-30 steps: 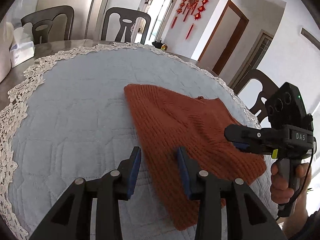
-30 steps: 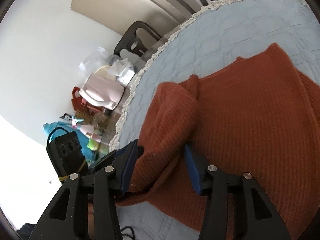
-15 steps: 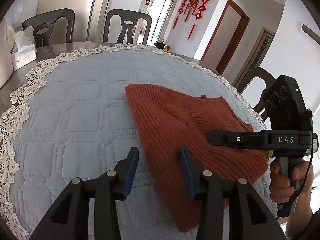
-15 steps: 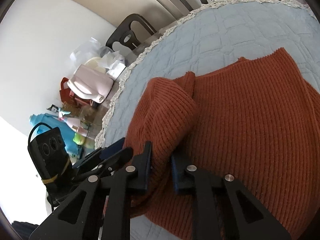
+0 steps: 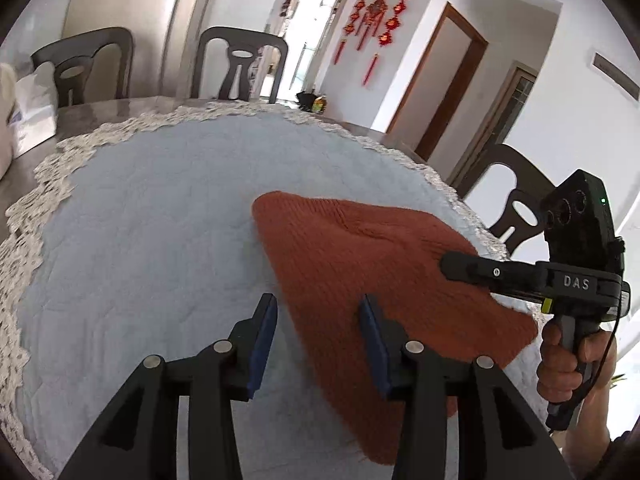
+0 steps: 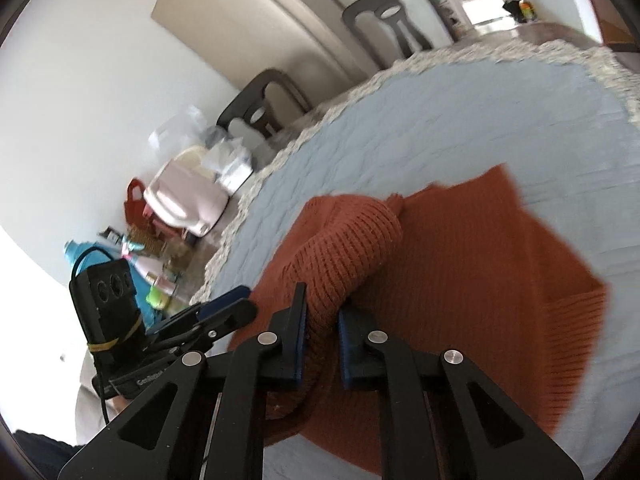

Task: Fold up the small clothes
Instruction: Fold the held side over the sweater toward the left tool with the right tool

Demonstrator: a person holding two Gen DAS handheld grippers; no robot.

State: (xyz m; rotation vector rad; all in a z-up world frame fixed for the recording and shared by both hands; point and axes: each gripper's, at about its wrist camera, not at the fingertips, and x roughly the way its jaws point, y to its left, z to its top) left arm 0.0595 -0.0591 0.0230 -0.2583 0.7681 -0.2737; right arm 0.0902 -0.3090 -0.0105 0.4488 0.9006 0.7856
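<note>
Here, in the left wrist view, the left tongs are hovering over a pale blue quilted cloth with a lace border that is covering the tabletop. Their blue-padded jaws are standing apart, with nothing pressed between them. The near edge of a rust-orange knitted sweater is running between the jaws, and the rest of it is lying flat ahead and to the right of them. Further right, a person's hand is gripping the handle of the right tongs, whose tips are resting over the sweater. Dark chairs are standing beyond the tabletop, and red hanging ornaments are decorating the far wall.

In the right wrist view, which is blurred, the right tongs have just been closing and are now clamping a raised, rolled fold of the sweater between their blue pads. The rest of the garment is spreading flat to the right of these tongs. To their left, the left tongs are reaching in low over the edge of the quilted cloth. Beyond them, a pink box and assorted clutter are sitting by the wall.
</note>
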